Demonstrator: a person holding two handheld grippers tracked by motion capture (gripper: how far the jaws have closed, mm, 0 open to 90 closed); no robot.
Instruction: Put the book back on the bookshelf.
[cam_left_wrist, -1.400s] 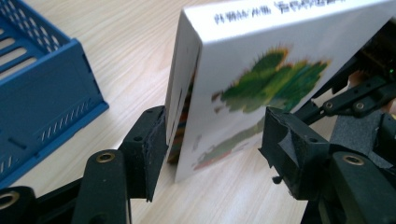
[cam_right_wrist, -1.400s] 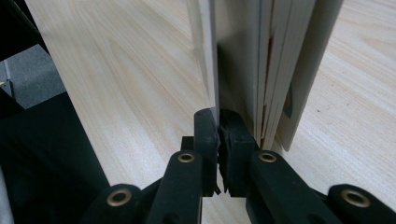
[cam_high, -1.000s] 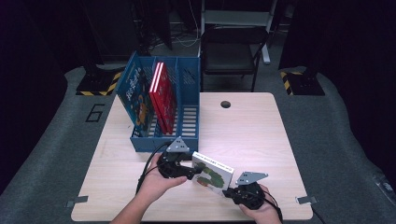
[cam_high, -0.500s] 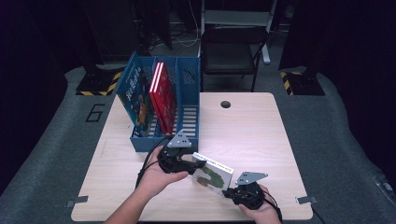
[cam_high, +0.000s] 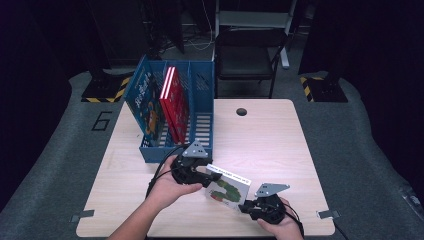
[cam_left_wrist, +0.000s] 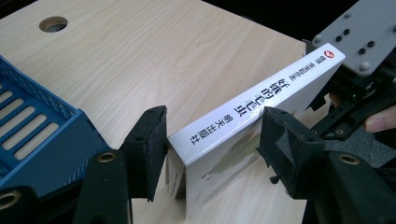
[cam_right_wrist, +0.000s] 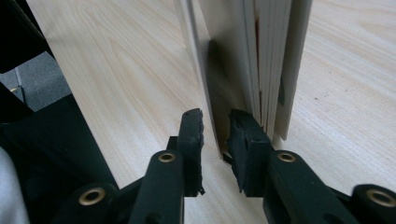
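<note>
book: white picture book (cam_high: 228, 187) with a green caterpillar cover, held between both grippers above the table (cam_high: 280, 140), just in front of the blue rack (cam_high: 205, 90), off its right-hand front corner
book pose: spine (cam_left_wrist: 261, 93) up and tilted, pages hanging down; the far end sits higher in the left gripper view
left gripper: left gripper (cam_high: 204, 177) at the book's rack-side end; jaws straddle the spine corner, one pad against the cover, the other close to the far face; looks like gripping, though full contact on both sides is hard to tell
right gripper: right gripper (cam_high: 246, 206) at the end away from the rack; jaws nearly closed, pinching one cover board (cam_right_wrist: 205, 93), page block just outside the jaw
rack: three slots; blue book (cam_high: 145, 102) in the left slot, red book (cam_high: 172, 102) in the middle one, right slot looks empty
step in hand: judged as book raised on edge, two-handed hold, getting lined up for the rack
next move calls for: likely swing the spine parallel to the rack dividers, carry it over the empty right slot, lower it in; the right gripper probably has to let go first
risk: pages could fan open and catch on a divider
beyond rack: chair (cam_high: 247, 55) behind the table, cable hole (cam_high: 242, 111) in the tabletop right of the rack
</note>
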